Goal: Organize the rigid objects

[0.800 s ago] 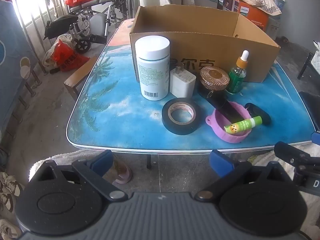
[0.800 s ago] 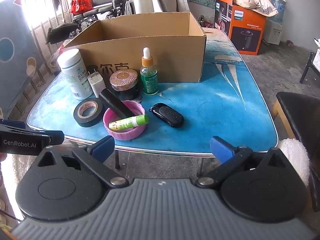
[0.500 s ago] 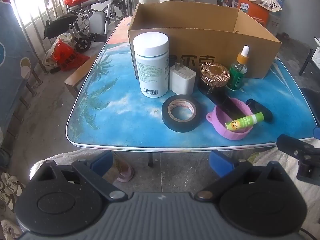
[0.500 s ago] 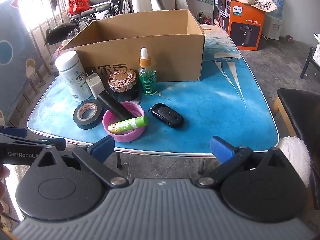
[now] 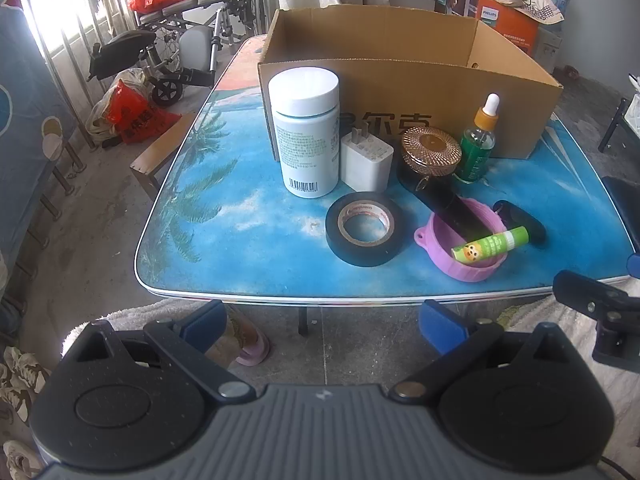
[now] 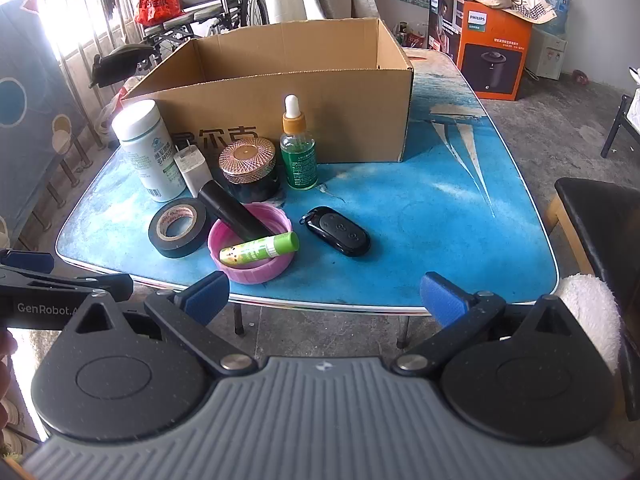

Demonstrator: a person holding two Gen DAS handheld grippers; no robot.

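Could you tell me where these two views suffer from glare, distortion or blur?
Left wrist view: window blown out at upper left; table edge bows from the fisheye; objects sharp. Right wrist view: the same glare at upper left; cardboard box crisp; corners vignetted dark.

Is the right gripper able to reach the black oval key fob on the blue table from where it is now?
Probably yes. The right gripper is open and empty, and the black oval key fob lies alone on the blue table, nothing between them.
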